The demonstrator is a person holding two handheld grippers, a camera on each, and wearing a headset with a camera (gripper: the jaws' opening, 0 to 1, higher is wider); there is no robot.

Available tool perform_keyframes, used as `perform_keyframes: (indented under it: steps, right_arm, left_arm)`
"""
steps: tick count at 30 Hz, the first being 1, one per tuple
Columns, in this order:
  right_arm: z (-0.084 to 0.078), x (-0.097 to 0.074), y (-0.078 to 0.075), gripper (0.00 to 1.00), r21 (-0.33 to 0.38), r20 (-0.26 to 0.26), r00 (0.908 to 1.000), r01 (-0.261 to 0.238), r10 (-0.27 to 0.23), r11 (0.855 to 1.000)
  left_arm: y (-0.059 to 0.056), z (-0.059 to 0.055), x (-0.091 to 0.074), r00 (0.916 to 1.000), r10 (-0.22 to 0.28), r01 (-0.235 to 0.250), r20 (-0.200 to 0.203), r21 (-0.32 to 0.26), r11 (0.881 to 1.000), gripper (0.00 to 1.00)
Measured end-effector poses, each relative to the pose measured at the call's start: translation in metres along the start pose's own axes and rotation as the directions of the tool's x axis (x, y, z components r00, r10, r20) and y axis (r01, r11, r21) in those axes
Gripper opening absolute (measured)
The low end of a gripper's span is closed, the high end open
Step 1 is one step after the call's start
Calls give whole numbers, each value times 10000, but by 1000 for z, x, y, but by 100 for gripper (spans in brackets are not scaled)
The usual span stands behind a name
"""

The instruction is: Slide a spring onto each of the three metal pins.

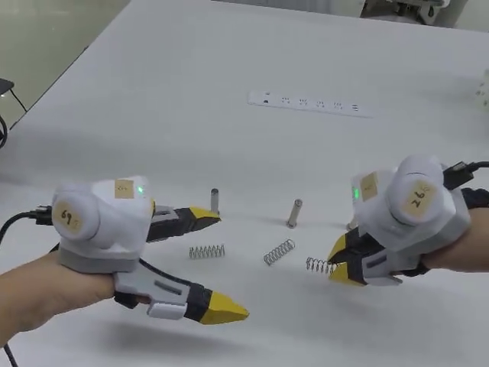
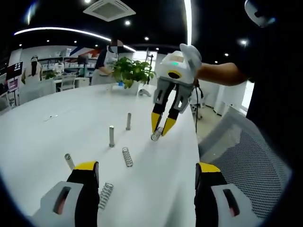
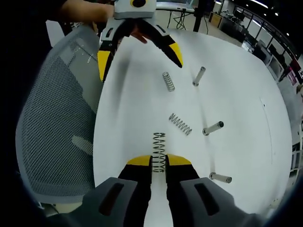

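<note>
The right gripper [image 3: 159, 163] is clenched on the near end of a spring [image 3: 159, 150], whose free length points away from the jaws, low over the white table [image 3: 142, 109]; whether it touches the table I cannot tell. The left gripper [image 1: 214, 262] is released, jaws spread wide, gripping nothing, at the near left. Two loose springs [image 1: 207, 251] [image 1: 279, 252] lie between the grippers; just beyond them stand two pins [image 1: 215, 200] [image 1: 295, 213], bare metal. In the head view the right gripper mostly hides the third pin [image 3: 220, 178], which the right gripper view shows plainly, near and to the right of its jaws. The head view adds a power strip [image 1: 309, 103] far across the table; the right gripper view adds a mesh chair [image 3: 52, 118] beside the table's edge.
</note>
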State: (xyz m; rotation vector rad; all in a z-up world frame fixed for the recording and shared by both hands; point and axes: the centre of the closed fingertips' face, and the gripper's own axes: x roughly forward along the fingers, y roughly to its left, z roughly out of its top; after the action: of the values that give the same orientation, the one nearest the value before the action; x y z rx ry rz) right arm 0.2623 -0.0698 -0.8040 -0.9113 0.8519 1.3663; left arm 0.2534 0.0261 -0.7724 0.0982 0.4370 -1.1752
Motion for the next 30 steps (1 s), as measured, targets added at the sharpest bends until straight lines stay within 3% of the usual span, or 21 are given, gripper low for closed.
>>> perform_keyframes:
  steps: [8,10,19,30]
  right_arm:
    - [6,0,4,8,-71,58,9999,-109,109,9999]
    - [8,1,5,8,-115,75,9999,-134,134,9998]
    - [11,1,9,8,-255,47,9998,-192,193,9995]
    - [18,-2,11,8,-429,223,9994,-245,254,9988]
  left_arm:
    - [-11,14,25,9953,-837,832,485,131,9965,68]
    - [-13,13,33,9952,-940,929,286,385,9949,64]
    - [-23,15,58,9912,-1301,1280,242,734,9891,39]
    - [-28,19,72,9891,-1461,1433,197,1050,9841,22]
